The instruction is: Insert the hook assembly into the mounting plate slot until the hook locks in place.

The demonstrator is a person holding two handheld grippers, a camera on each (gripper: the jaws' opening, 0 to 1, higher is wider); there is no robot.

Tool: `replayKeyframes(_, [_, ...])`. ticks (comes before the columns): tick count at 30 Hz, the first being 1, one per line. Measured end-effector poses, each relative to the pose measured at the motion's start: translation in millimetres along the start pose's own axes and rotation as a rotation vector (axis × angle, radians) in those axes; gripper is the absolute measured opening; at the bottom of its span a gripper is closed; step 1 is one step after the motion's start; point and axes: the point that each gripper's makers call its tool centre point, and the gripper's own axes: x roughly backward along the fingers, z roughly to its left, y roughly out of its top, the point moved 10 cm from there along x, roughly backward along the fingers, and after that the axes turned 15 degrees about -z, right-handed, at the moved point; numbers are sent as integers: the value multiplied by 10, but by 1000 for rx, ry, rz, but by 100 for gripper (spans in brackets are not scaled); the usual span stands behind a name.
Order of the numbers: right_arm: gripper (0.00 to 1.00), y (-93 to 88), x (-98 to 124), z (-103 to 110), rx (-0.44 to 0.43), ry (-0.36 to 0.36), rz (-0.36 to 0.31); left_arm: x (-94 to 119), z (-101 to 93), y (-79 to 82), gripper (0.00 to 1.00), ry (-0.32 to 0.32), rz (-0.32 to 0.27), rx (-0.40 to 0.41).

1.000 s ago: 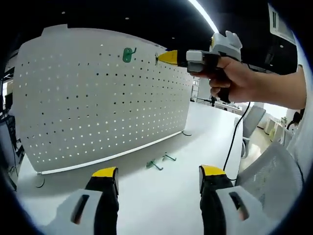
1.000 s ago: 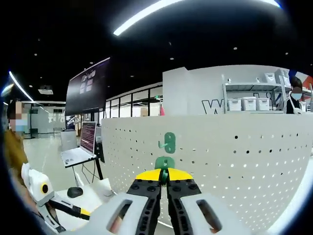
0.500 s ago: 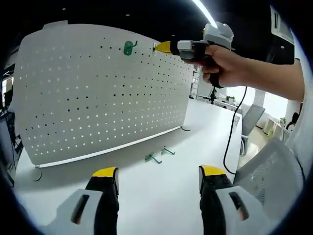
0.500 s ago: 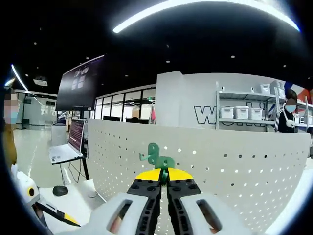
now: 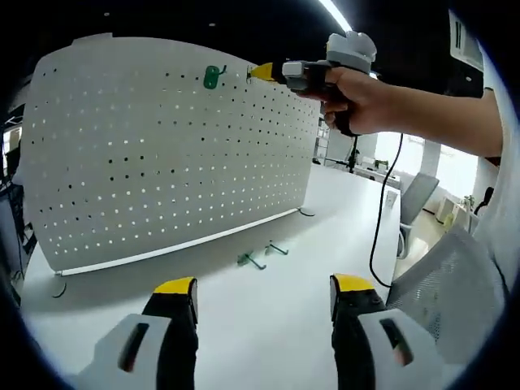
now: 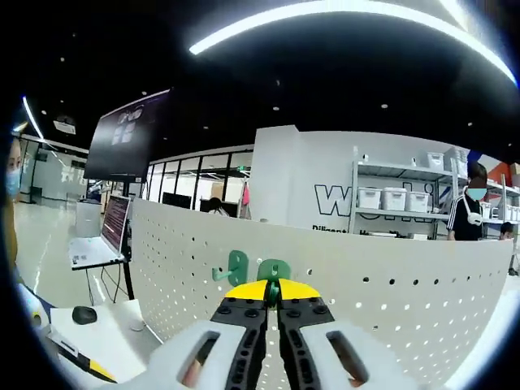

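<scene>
Green hook [image 6: 274,272] pinched in right fingers [image 6: 244,290] near pegboard [image 6: 406,284] top edge; left fingers [image 5: 175,286] spread.

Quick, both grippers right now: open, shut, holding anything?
Left gripper: open, holding nothing, above the white table.
Right gripper: shut on a green hook, up near the top of the pegboard.

Right tool [image 5: 260,72] at pegboard [image 5: 162,162] top, beside green hook [image 5: 213,76].

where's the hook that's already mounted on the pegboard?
The mounted green hook sits near the pegboard's top edge in the left gripper view, just left of the right gripper.
</scene>
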Motion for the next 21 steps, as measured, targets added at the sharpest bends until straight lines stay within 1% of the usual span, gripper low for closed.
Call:
replayKeyframes(1, [0,-14,-16,-11,7,-3,11,-1,-3,-5,68,0,2,4])
replayKeyframes(4, [0,-25,-44,-35,6,-11,10,-1,-8,-5,68,0,2,5])
replayKeyframes(11, [0,-64,-108,-31,54,7,8,-7,-1,-16,67,2,5,12])
replayKeyframes(16, [0,-83,-129,-60,48,-2,-8,-12,-7,-19,67,-2,12,18])
replayKeyframes(21, [0,-94,-148,-65,55,5,-8,-16,10,-14,66,-1,13,21])
